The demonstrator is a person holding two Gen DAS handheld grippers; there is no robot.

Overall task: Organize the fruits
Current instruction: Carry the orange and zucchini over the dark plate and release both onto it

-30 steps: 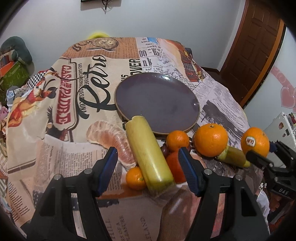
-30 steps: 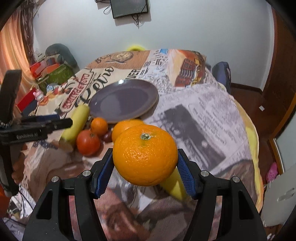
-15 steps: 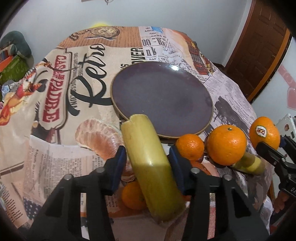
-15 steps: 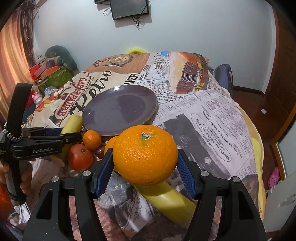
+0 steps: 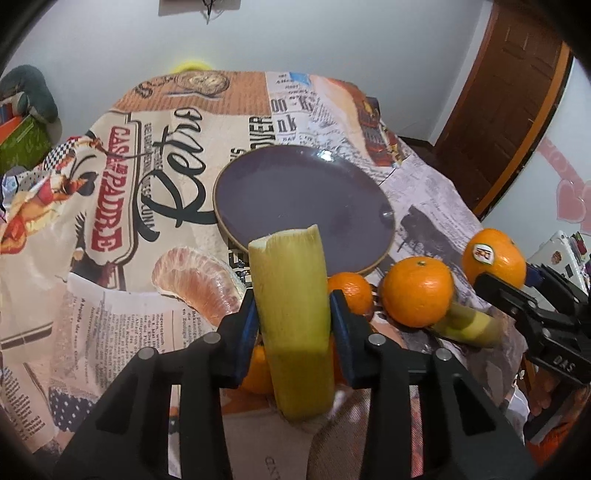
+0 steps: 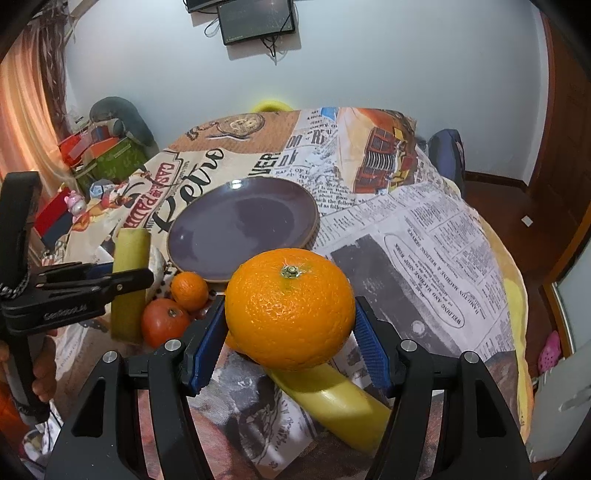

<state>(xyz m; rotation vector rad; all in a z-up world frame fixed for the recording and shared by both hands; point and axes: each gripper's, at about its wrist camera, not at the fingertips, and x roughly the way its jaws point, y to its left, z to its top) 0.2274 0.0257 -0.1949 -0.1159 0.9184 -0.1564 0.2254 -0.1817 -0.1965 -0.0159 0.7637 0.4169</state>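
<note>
Pale green stalk (image 5: 295, 325) clamped upright between left gripper (image 5: 293, 334) jaws; orange (image 6: 290, 308) pinched between right gripper (image 6: 290, 341) jaws.

We list a retro newsprint tablecloth (image 5: 147, 192), a wall-mounted monitor (image 6: 255, 17), a brown wooden door (image 5: 506, 96), an orange curtain (image 6: 22, 110), stacked coloured boxes (image 6: 99, 155).
</note>
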